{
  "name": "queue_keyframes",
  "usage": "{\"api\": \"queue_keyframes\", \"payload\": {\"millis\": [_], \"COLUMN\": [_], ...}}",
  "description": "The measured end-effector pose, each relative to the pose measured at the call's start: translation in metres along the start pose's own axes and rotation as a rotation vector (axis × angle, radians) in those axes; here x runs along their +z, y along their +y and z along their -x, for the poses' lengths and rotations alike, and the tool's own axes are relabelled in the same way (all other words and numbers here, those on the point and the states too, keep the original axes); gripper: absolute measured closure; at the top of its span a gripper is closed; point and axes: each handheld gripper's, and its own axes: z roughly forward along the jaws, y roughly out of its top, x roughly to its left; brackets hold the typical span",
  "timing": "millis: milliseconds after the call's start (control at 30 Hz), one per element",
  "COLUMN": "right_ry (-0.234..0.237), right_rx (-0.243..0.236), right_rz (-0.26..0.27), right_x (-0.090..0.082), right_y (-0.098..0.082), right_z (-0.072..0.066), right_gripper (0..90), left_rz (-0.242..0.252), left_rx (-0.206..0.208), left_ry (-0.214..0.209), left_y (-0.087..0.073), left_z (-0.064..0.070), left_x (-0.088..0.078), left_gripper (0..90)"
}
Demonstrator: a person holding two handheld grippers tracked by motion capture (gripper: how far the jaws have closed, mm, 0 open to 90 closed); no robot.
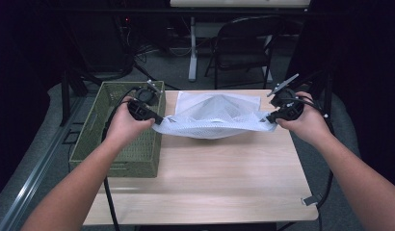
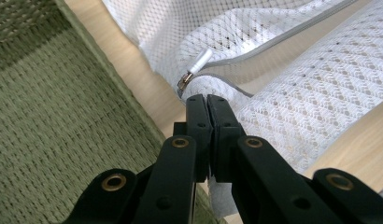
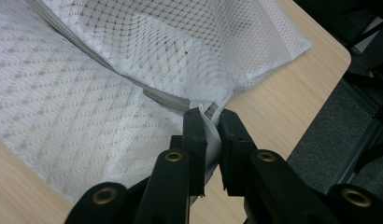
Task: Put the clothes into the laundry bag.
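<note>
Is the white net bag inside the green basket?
No, the white mesh bag hangs over the wooden table, beside the green basket, held between the left gripper and right gripper.

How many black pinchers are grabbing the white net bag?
2. The left gripper pinches the mesh bag's left end beside the green basket; the right gripper pinches its right end.
</note>
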Motion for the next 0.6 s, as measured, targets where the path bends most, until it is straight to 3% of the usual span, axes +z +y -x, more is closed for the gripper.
{"api": "queue_keyframes", "payload": {"millis": [600], "right_ry": [0.034], "right_rx": [0.001], "right_rz": [0.003], "right_x": [0.004], "right_y": [-0.036], "right_z": [-0.023], "right_gripper": [82.0], "left_rz": [-0.015], "left_rx": [0.035], "left_ry": [-0.034], "left_y": [-0.037], "left_z": [0.017], "left_x": [0.013], "left_gripper": [88.2]}}
